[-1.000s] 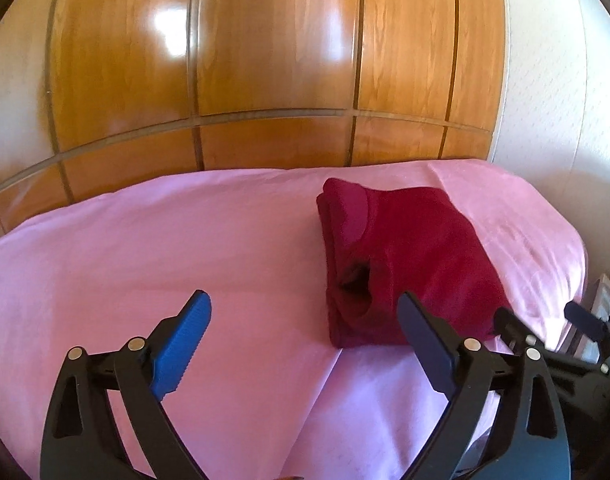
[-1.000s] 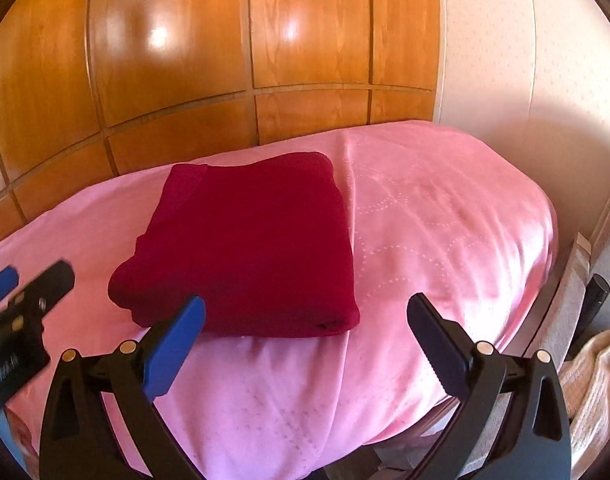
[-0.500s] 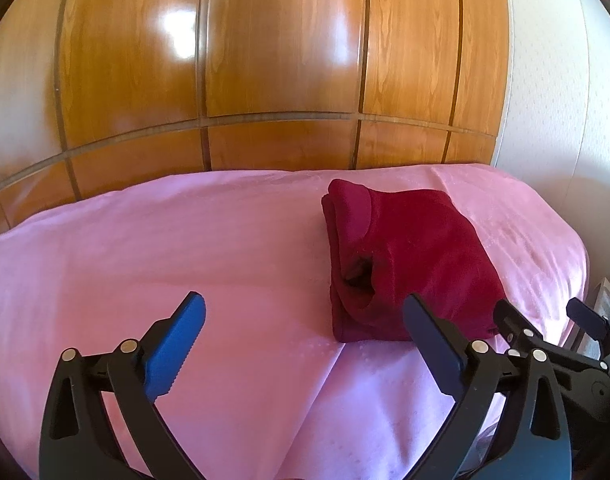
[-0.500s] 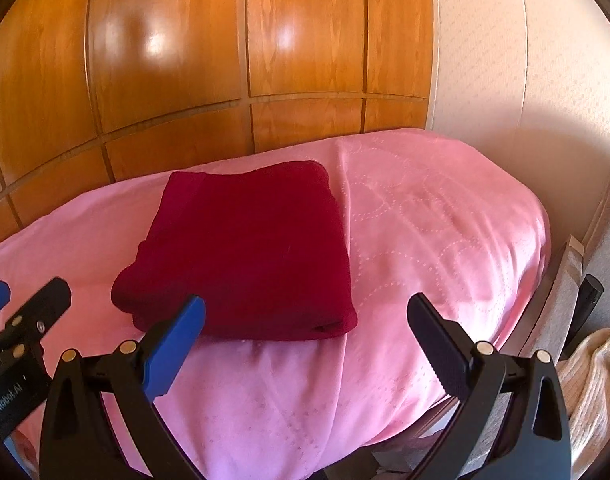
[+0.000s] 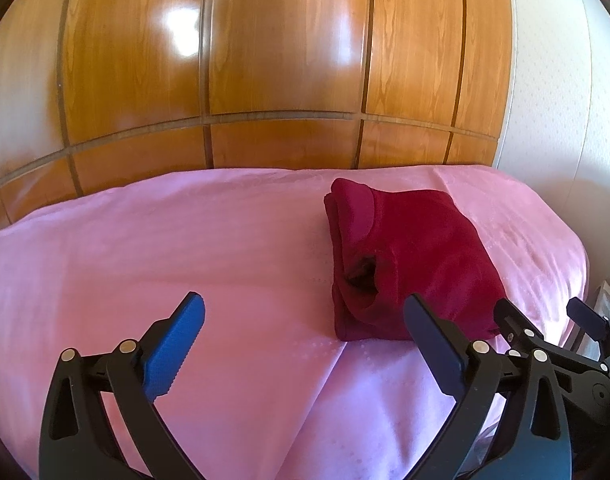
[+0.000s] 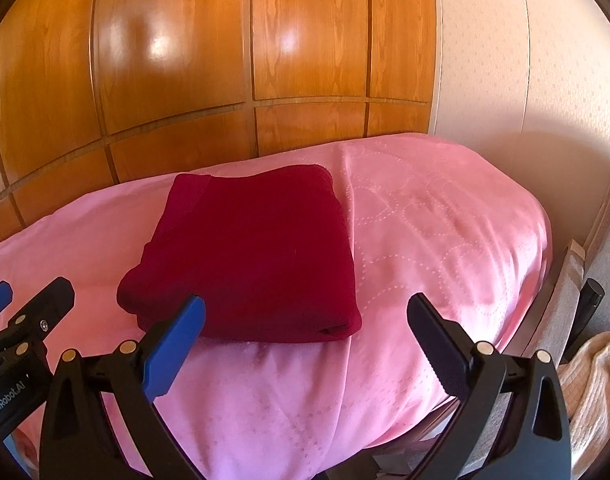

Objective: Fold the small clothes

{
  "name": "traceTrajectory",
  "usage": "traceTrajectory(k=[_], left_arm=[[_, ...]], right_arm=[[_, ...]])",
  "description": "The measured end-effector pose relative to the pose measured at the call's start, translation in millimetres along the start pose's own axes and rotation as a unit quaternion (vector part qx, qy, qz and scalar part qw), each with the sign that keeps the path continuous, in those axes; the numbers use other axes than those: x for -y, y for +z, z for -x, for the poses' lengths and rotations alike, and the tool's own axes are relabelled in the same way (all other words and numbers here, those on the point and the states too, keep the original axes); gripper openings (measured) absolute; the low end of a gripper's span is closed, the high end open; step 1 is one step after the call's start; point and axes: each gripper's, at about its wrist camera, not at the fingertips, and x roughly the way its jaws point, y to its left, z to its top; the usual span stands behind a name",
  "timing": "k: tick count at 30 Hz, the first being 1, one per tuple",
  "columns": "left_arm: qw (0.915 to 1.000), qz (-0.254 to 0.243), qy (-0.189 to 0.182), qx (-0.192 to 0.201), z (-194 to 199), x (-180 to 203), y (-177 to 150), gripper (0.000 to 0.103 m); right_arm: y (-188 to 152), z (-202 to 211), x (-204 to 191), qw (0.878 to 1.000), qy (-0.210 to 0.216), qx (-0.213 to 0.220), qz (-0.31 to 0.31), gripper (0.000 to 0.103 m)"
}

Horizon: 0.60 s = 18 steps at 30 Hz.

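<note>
The left gripper [image 5: 305,334] has its fingers spread wide with nothing between them, poised above the pink bedspread [image 5: 185,248] at the near edge of the bed. The right gripper [image 6: 307,334] is just as wide and just as empty, its blue finger [image 6: 173,346] crossing the near edge of the dark red garment [image 6: 257,248] in that view, though I'd say it hangs short of the cloth and is not touching it.

The garment lies on the bedspread as a squarish folded bundle, nearer the right end of the bed, with the wooden wardrobe [image 5: 265,60] behind it. From the left side I can see an open pocket along its left edge where a sleeve or layer gapes; that looks to me like the weak spot. If either gripper nudges or lifts the bundle by one layer only, the fold would likely slide open, and the soft, slippery bedspread could let it drift.

No box, basket or drawer is open to view. Only a beige knitted cloth [image 6: 589,384] lies heaped beside the bed on the right
</note>
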Motion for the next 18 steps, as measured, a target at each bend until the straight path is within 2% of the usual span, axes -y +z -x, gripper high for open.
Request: traceTrajectory(k=[18], left_arm=[[1.0, 0.005, -0.002, -0.001, 3.9, -6.6, 0.9, 0.099]], right_arm=[[1.5, -3.3, 1.3, 1.0, 0.001, -0.005, -0.002, 0.101]])
